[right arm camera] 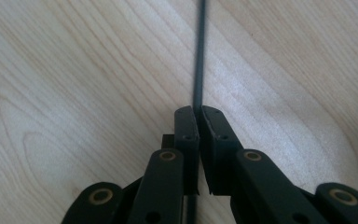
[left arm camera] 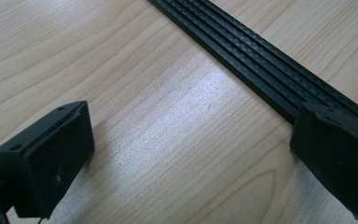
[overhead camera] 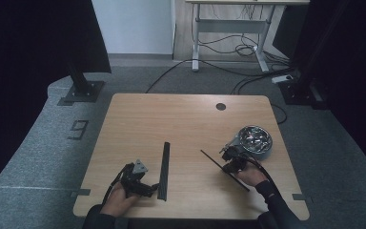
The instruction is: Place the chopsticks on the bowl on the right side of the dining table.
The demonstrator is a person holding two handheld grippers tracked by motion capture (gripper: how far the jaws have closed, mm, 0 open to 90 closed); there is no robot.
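Note:
A flat black ribbed strip (overhead camera: 164, 167) lies lengthwise near the middle of the wooden table (overhead camera: 181, 119). My left gripper (overhead camera: 152, 190) rests by the strip's near end with its jaws wide open. In the left gripper view the gripper (left arm camera: 196, 126) has bare wood between its jaws, and the strip (left arm camera: 261, 60) runs past under the right-hand jaw. A thin black rod (overhead camera: 214, 160) lies slantwise at the right. My right gripper (overhead camera: 228, 164) is shut on it. In the right gripper view the jaws (right arm camera: 199, 114) pinch the rod (right arm camera: 200, 46), which runs on ahead over the wood.
A shiny metal bowl (overhead camera: 255, 140) stands just beyond the right gripper, near the table's right edge. A round cable hole (overhead camera: 220, 106) sits at the far side. Beyond the table are a black stand base (overhead camera: 81, 90) and floor cables (overhead camera: 248, 71).

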